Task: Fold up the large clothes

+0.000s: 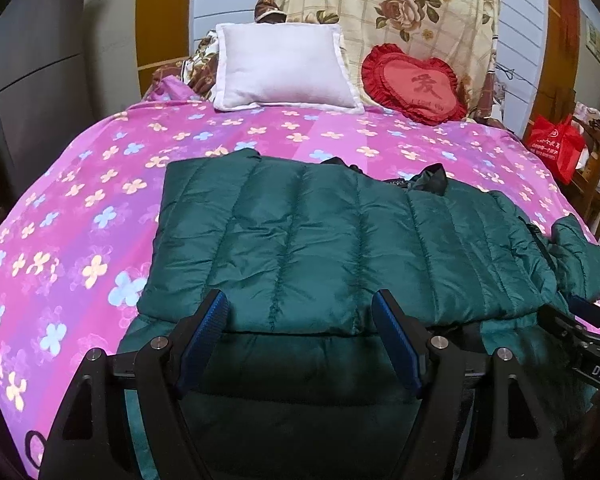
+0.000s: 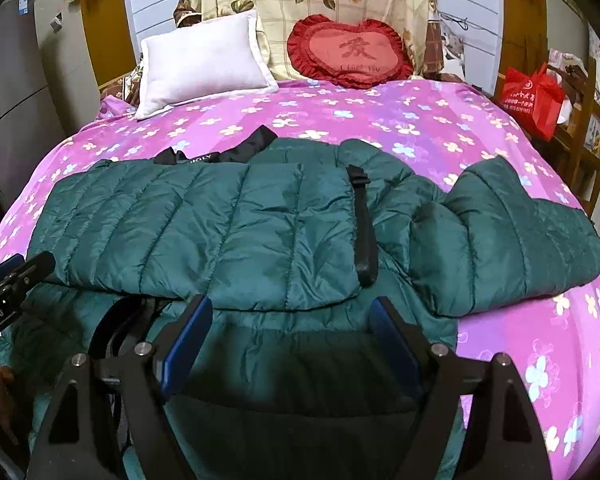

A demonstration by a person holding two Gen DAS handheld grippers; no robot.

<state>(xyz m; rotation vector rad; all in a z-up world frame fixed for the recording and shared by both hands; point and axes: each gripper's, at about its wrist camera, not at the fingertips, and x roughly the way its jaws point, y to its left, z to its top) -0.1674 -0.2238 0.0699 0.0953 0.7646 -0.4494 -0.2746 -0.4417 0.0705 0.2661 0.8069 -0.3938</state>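
Observation:
A dark green quilted puffer jacket (image 1: 320, 240) lies on the bed with one side folded over its middle. In the right wrist view the jacket (image 2: 220, 232) shows a black strap (image 2: 364, 224) across it and one sleeve (image 2: 516, 240) spread out to the right. My left gripper (image 1: 300, 312) is open, its blue-padded fingers either side of the jacket's near folded edge. My right gripper (image 2: 292, 316) is open over the jacket's near edge too. Neither holds any fabric. Each gripper shows at the edge of the other's view.
The bed has a pink flowered cover (image 1: 80, 220). A white pillow (image 1: 284, 68) and a red heart cushion (image 1: 414, 82) lean at the headboard. A red bag (image 2: 534, 96) sits on a wooden shelf at the right. A grey cabinet (image 1: 32, 80) stands on the left.

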